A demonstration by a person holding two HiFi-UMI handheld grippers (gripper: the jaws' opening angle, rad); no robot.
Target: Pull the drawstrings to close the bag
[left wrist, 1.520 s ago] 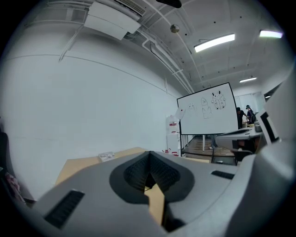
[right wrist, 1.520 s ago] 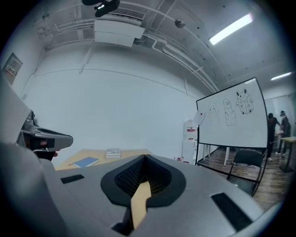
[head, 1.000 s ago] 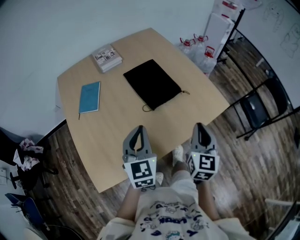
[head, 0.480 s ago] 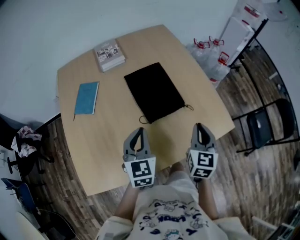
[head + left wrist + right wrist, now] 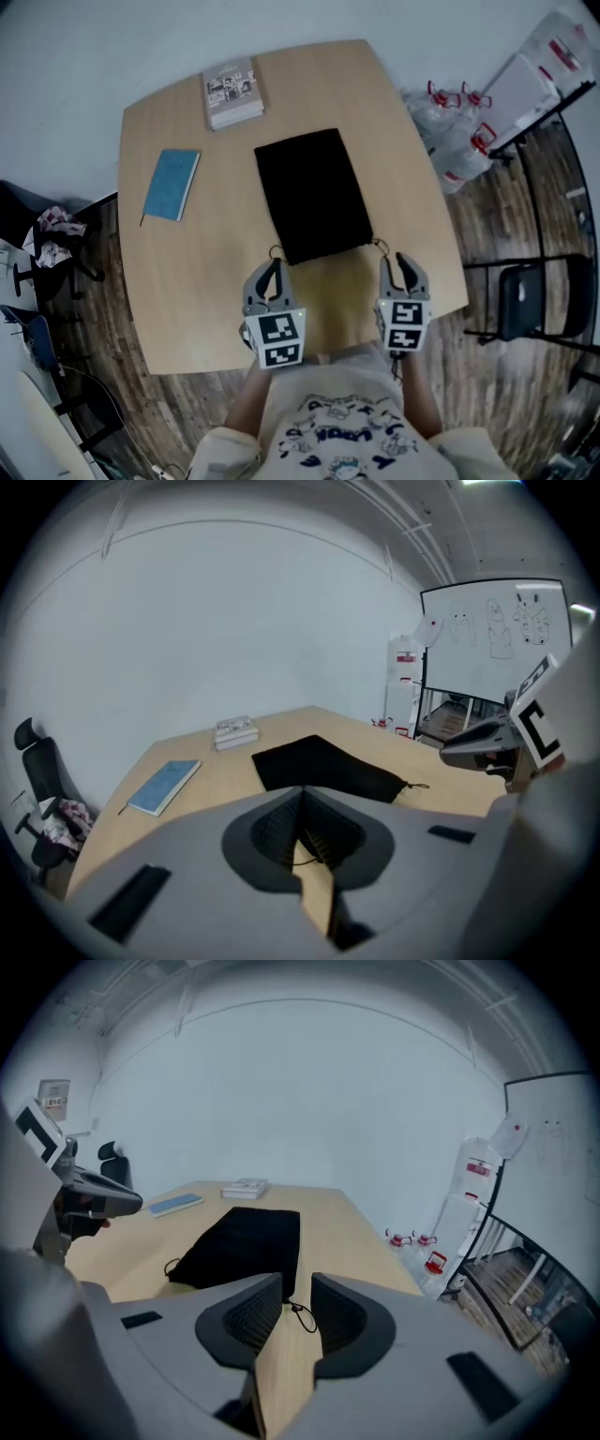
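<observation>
A flat black drawstring bag lies in the middle of the wooden table, its mouth toward me. A thin cord loop sticks out at its near left corner and another cord at its near right corner. My left gripper hovers just short of the left loop, jaws shut and empty. My right gripper hovers by the right cord. In the right gripper view its jaws stand a little apart, with the cord lying on the table beyond them, untouched.
A blue notebook lies at the left and a stack of books at the far edge. Water bottles and a folding chair stand on the floor to the right. An office chair stands to the left.
Both grippers have come forward over the table's near edge, up to the bag's near corners. The head view has moved in over the table. The bag has not moved.
</observation>
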